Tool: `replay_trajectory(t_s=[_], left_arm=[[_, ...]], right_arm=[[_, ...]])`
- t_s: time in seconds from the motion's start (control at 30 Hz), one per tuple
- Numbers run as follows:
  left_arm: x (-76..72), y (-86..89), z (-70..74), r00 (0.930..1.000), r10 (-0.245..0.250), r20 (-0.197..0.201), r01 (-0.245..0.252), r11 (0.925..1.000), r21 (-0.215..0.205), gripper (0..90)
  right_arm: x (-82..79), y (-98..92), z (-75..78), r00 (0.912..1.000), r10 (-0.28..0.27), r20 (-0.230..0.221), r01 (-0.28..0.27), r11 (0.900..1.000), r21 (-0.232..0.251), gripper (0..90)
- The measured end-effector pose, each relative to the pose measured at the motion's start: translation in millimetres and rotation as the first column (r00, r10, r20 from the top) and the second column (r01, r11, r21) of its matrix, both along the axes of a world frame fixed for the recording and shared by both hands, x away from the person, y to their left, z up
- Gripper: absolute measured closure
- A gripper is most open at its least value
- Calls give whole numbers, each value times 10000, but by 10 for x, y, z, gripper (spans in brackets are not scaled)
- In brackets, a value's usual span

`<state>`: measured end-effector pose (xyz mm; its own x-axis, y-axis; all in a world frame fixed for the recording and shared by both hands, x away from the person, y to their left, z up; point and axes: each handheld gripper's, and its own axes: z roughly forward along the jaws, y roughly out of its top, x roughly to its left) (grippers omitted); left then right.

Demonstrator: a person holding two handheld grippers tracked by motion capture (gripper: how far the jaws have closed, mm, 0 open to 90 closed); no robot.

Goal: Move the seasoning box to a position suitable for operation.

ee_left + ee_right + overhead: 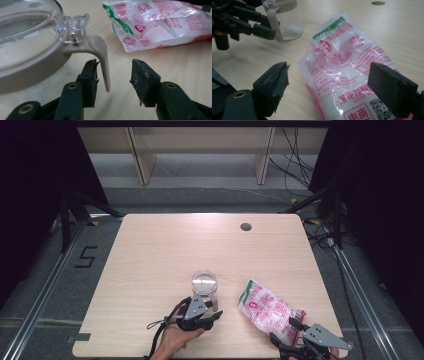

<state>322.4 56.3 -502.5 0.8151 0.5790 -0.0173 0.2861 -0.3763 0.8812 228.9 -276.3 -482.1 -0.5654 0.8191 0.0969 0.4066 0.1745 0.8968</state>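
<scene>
The clear jar [205, 285] is stood on the counter [165, 250], left of the bag [267, 312]. Its beige handle [103, 60] is bracketed, ungripped, by the parted left hand-held gripper [113, 75]; the bag sits between the released right hand-held gripper [328, 82].

I see a pale wood table [165, 250] under even light, with a soft glare across its far edge at twelve o'clock. A round grey hole [245, 226] sits near one o'clock. The floor [200, 197] around it is grey carpet. Beyond, at twelve, stands a light wooden shelf unit [200, 150] on two slab legs. Black curtains [35, 185] close off nine and three o'clock. Loose cables [295, 165] trail at two, and a metal rail [45, 290] runs along eight.
</scene>
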Motion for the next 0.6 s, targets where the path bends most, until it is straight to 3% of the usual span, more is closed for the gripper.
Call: replay_trajectory(t_s=[0.03, 0.1, 0.13, 0.17, 0.23, 0.27, 0.3, 0.33, 0.4, 0.47, 0.5, 0.57, 0.6], left_arm=[[16, -11, 3, 9999, 80, 95, -80, 10000, 31, 622], [46, -37, 12, 9997, 138, 189, -138, 9999, 7, 664], [62, -53, 12, 9997, 156, 210, -156, 9999, 13, 680], [75, -60, 15, 9996, 198, 178, -199, 9998, 54, 697], [85, -69, 16, 9997, 211, 128, -210, 9998, -51, 753], [103, -60, 28, 9992, 278, 296, -284, 9994, 193, 782], [102, -61, 25, 9995, 299, 95, -298, 9995, -89, 787], [116, -28, 35, 9995, 148, 287, -154, 9997, 181, 797], [93, -7, 30, 9998, 185, 65, -185, 9998, -80, 807], [65, 44, 41, 10000, 86, -8, -86, 10000, 18, 809], [58, 87, 50, 10000, -5, 61, 4, 9998, 179, 809], [32, 163, 53, 10000, -68, -46, 68, 10000, 62, 809], [15, 208, 62, 10000, -47, 24, 47, 9997, 231, 812]], right_arm=[[-29, 22, 1, 9994, -187, -305, 194, 9996, 208, 176], [-11, 9, 2, 10000, 2, -15, -2, 10000, 50, 175], [-18, 18, 7, 9999, -38, -150, 40, 9999, 129, 176], [5, 13, -5, 9999, 67, 107, -67, 10000, 0, 175], [2, 7, -3, 10000, 59, 55, -58, 10000, -73, 175], [2, 10, -10, 9998, 58, 178, -58, 10000, -39, 175], [-7, 4, 4, 9999, 90, 60, -89, 9999, -82, 176], [-11, 13, 5, 10000, 71, -38, -71, 10000, 61, 176], [3, 12, -9, 9999, 94, 78, -94, 10000, 32, 176], [-1, 2, -4, 9999, 104, 70, -104, 9999, -40, 175], [-20, 15, 5, 9999, 3, -171, 0, 9998, 182, 176], [-3, 14, -4, 9999, 93, 41, -94, 9999, 117, 176], [0, 13, -8, 9999, 114, 72, -114, 9999, 63, 176]])
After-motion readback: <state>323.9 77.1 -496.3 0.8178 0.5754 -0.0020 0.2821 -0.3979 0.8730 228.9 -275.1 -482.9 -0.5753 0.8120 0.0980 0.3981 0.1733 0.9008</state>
